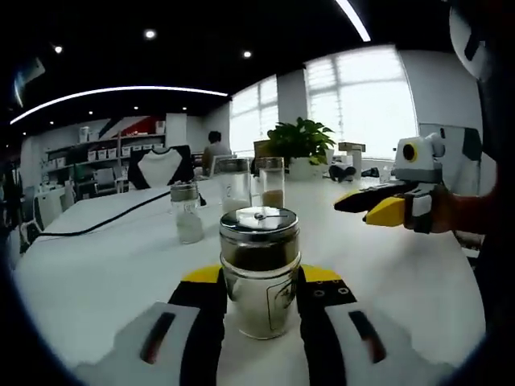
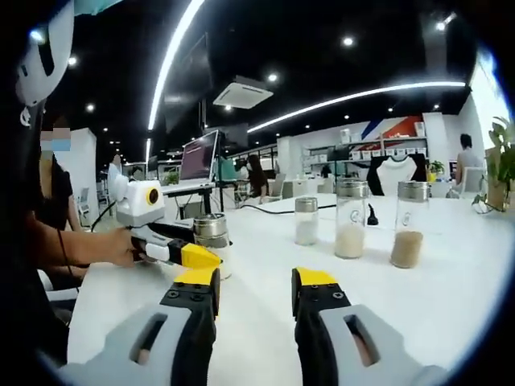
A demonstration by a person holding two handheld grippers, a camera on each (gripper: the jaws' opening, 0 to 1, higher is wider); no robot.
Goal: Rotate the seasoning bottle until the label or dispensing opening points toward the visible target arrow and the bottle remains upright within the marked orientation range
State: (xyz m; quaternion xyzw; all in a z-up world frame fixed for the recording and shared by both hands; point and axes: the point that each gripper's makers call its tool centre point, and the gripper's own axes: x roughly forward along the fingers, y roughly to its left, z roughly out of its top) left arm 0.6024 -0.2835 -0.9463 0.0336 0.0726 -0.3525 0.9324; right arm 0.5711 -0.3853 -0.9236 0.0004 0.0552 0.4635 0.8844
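The seasoning bottle point(image 1: 259, 241) is a glass jar with a shiny metal lid and dark seasoning inside. It stands upright on the white table point(image 1: 113, 273), with a faint printed mark low on its right front. My left gripper point(image 1: 261, 277) is shut on its sides, one yellow-tipped jaw against each side. In the right gripper view the same bottle point(image 2: 212, 229) sits in the left gripper point(image 2: 203, 251), which a hand holds. My right gripper point(image 2: 256, 283) stands open over bare table, to the right of the bottle and clear of it. It appears again as the right gripper point(image 1: 367, 206).
Three more jars stand further along the table: a small capped one point(image 2: 306, 219), one with white grains point(image 2: 351, 217) and one with brown grains point(image 2: 408, 223). A potted plant point(image 1: 302, 141) sits at the far end. A black cable point(image 1: 121, 211) crosses the table's left side.
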